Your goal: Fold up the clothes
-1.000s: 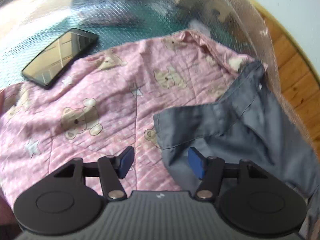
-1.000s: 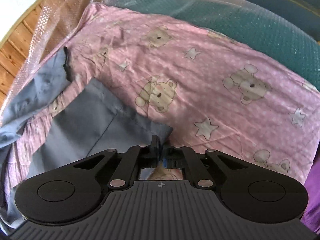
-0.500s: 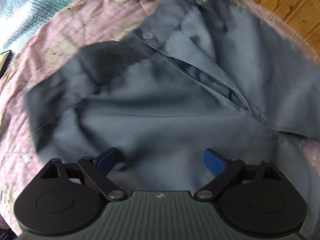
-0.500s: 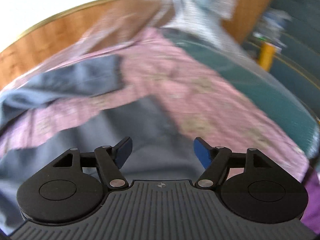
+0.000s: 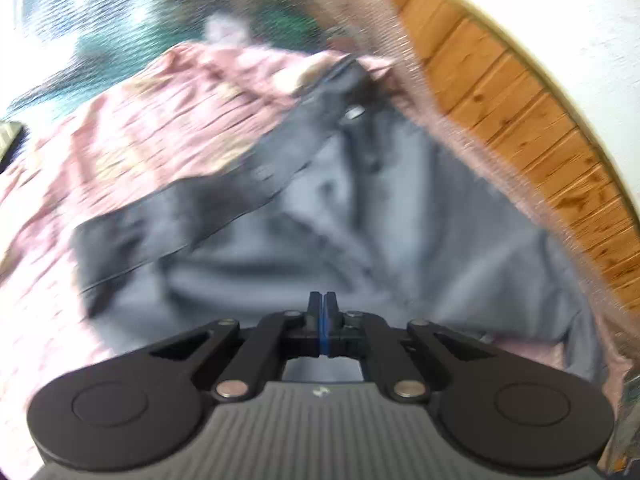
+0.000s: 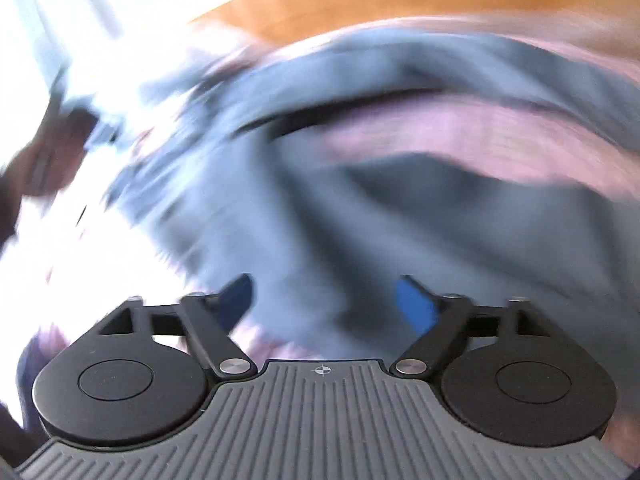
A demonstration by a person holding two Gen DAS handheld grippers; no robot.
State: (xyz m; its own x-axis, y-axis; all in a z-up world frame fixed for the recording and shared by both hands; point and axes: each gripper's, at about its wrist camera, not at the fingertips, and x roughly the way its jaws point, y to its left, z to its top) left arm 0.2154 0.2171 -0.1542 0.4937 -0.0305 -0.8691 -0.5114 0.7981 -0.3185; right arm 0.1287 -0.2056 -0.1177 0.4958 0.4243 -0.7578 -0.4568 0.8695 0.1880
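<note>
1. The work surface is a pink quilt [image 5: 132, 128] with a printed pattern, spread over a teal bubble-textured cover [image 5: 92, 12]; a wooden panel [image 5: 500, 100] and a white wall stand behind it.
2. The grey garment [image 5: 400, 220] lies crumpled on the quilt, near the wooden edge. Both views are blurred.
3. My left gripper [image 5: 324, 312] has just closed; its blue pads meet completely. I cannot tell if a thin fold of the garment is caught between them.
4. My right gripper [image 6: 326, 300] has just been opening and now stands wide above the grey cloth, gripping nothing.
5. I judge the garment light, soft and limp: it will sag and slide, not keep a shape.
6. I would take it at a seam or hem, for example the darker band [image 5: 240, 184] with the button [image 5: 354, 112], where the cloth is thicker.
</note>
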